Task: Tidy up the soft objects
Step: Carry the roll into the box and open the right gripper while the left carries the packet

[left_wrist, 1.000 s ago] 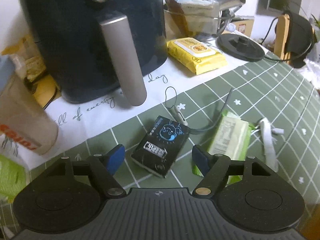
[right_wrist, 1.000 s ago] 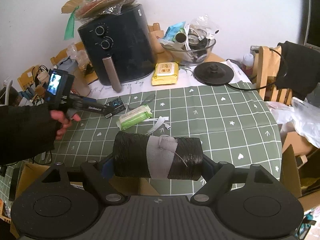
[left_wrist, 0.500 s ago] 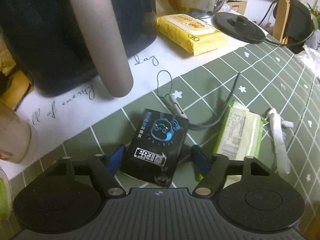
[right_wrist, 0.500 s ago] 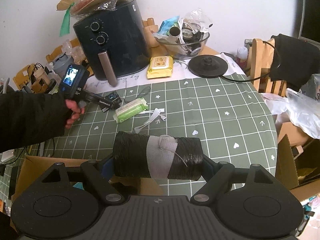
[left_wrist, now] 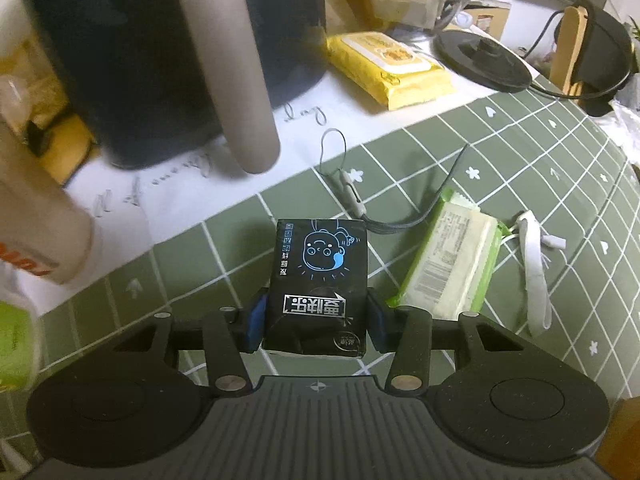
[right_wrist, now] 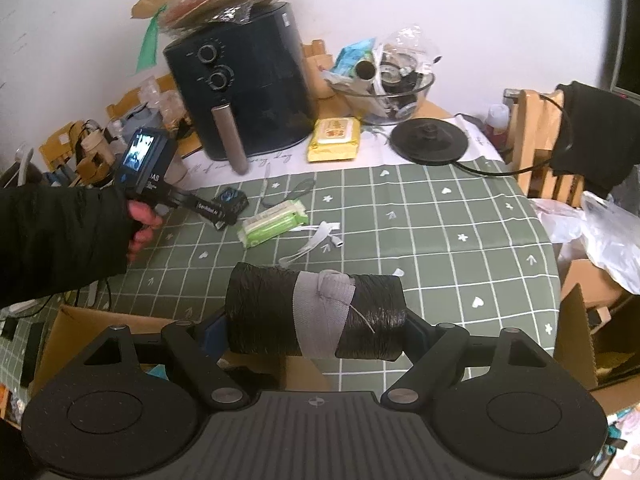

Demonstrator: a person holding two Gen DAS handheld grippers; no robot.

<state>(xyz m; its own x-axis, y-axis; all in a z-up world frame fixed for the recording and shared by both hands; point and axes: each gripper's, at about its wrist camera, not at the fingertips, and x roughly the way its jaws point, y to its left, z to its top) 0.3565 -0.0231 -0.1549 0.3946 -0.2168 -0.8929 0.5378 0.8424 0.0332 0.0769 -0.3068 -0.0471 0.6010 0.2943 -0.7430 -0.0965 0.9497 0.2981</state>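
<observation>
My left tongs (left_wrist: pixel 316 322) have just been closing and now pinch the black tissue pack with the blue cartoon face (left_wrist: pixel 318 280), low over the green checked surface (left_wrist: pixel 520 152). My right tongs (right_wrist: pixel 316 330) hold a dark thread roll banded in grey tape (right_wrist: pixel 314 316) above an open cardboard box (right_wrist: pixel 80 328). Left to sort, I judge — the green-edged wipes packet (left_wrist: pixel 452 268) and the yellow wipes pack (left_wrist: pixel 388 68).

Air fryer (left_wrist: pixel 160 40) top cut off, blurred; black tissue pack (left_wrist: pixel 318 292) near end behind claw frame.
</observation>
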